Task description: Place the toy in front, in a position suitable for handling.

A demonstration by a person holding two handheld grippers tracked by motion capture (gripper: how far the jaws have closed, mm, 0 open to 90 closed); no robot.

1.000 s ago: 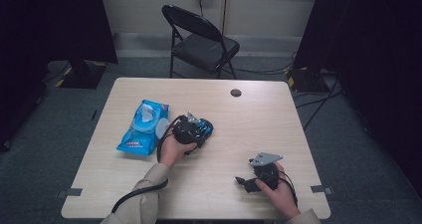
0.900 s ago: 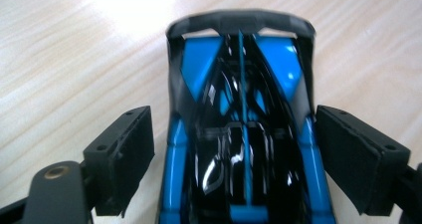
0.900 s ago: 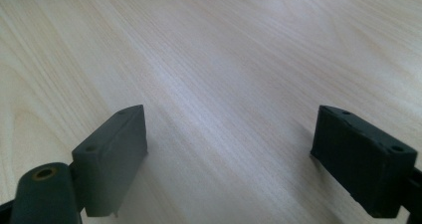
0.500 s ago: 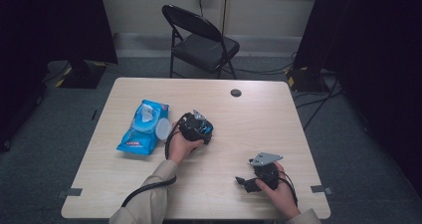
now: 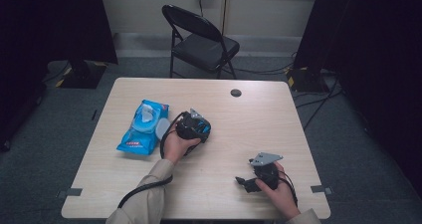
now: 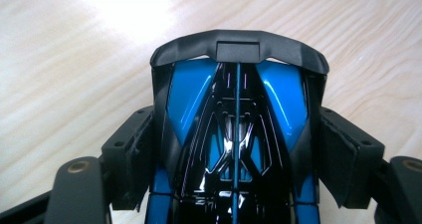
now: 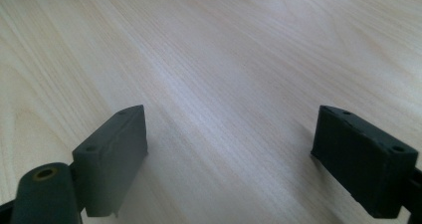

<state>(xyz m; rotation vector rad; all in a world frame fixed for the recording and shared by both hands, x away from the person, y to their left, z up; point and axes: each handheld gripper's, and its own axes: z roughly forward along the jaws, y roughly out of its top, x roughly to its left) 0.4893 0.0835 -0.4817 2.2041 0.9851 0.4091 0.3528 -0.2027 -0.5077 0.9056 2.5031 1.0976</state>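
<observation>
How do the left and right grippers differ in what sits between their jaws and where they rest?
The left gripper has a blue-and-black toy car between its jaws, which have just been closing; the right gripper stands open over bare table. Left sits beside the blue wipes pack, right near the table's front edge. Both are hand-held.

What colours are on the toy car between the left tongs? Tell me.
Glossy blue and black toy car, best in the left gripper view.
</observation>
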